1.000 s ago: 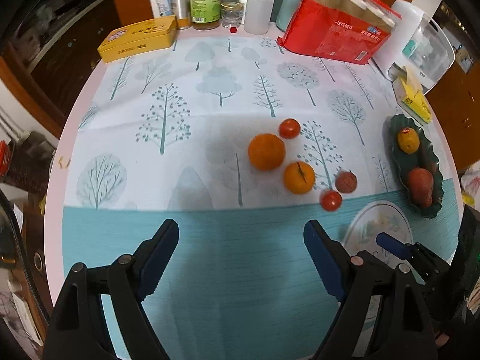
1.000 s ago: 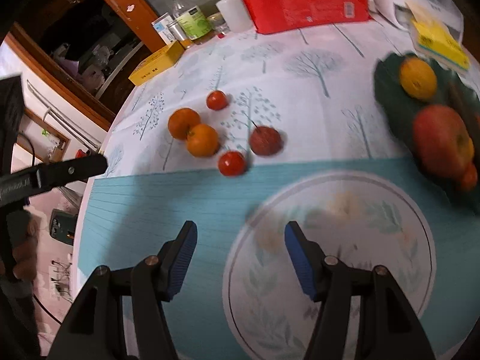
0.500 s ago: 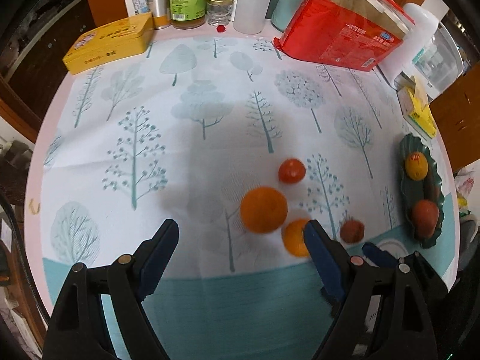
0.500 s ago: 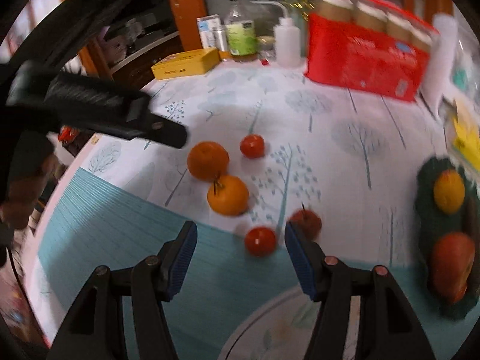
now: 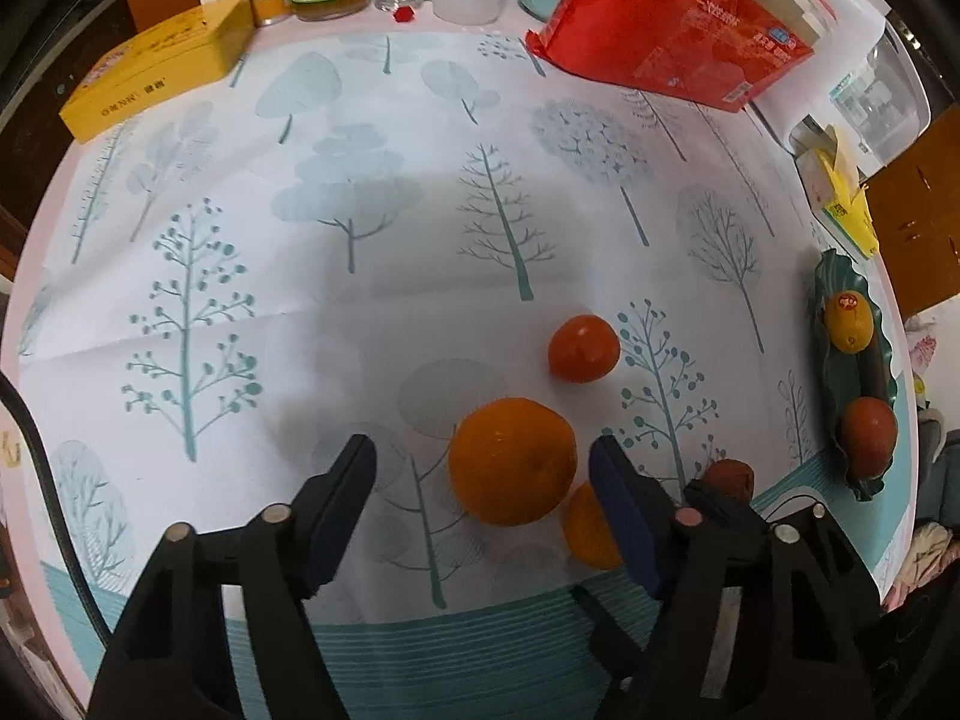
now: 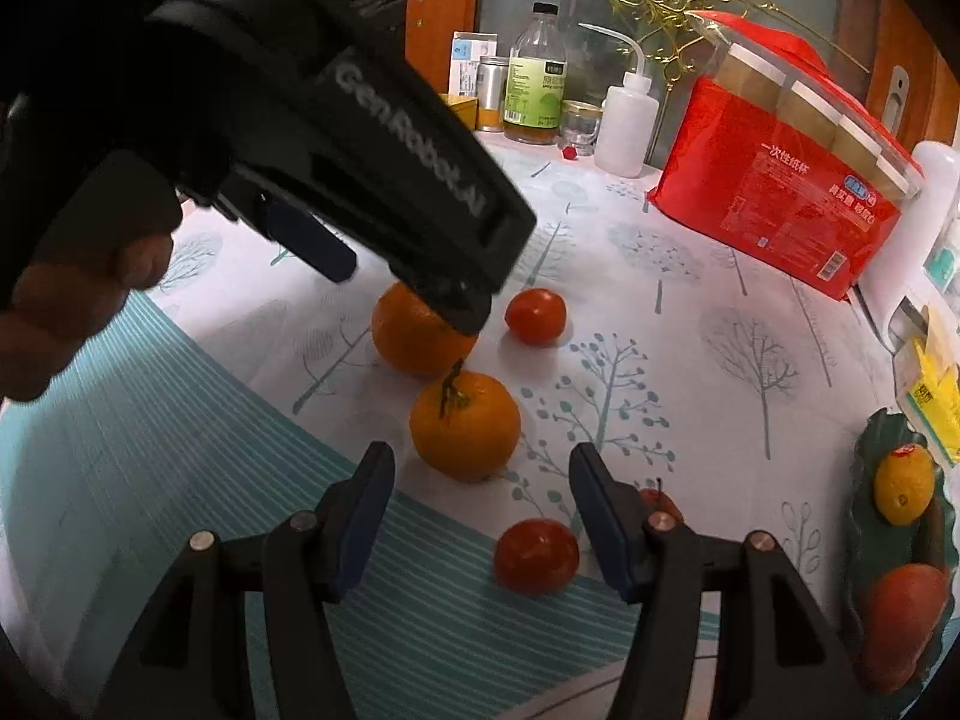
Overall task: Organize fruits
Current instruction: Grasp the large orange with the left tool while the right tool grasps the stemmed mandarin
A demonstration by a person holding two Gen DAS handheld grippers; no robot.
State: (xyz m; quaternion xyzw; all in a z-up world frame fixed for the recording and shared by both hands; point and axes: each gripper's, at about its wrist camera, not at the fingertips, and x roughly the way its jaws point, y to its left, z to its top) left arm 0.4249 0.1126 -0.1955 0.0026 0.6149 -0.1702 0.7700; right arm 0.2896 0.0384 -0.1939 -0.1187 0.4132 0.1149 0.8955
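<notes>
My left gripper (image 5: 483, 474) is open, its jaws on either side of a large orange (image 5: 512, 461) without touching it. A second orange (image 5: 585, 531) lies partly behind the right finger. My right gripper (image 6: 480, 495) is open just in front of that stemmed orange (image 6: 465, 426). A tomato (image 6: 536, 555) sits between its fingers, nearer the right one. Another tomato (image 5: 583, 348) lies farther back. A small dark red fruit (image 5: 729, 478) is beside them. A dark green dish (image 5: 831, 282) at the right holds a lemon (image 5: 847, 321) and a reddish fruit (image 5: 868, 436).
A yellow tin box (image 5: 159, 75) lies back left. Bottles and jars (image 6: 534, 99) stand along the far edge. A red pack of paper cups (image 5: 678, 39) lies back right, with a white appliance (image 5: 852, 60) and a tissue box (image 5: 840, 204) near the dish.
Both grippers have moved forward to the fruit cluster. The left one now straddles the large orange. The right one has closed in on the stemmed orange.
</notes>
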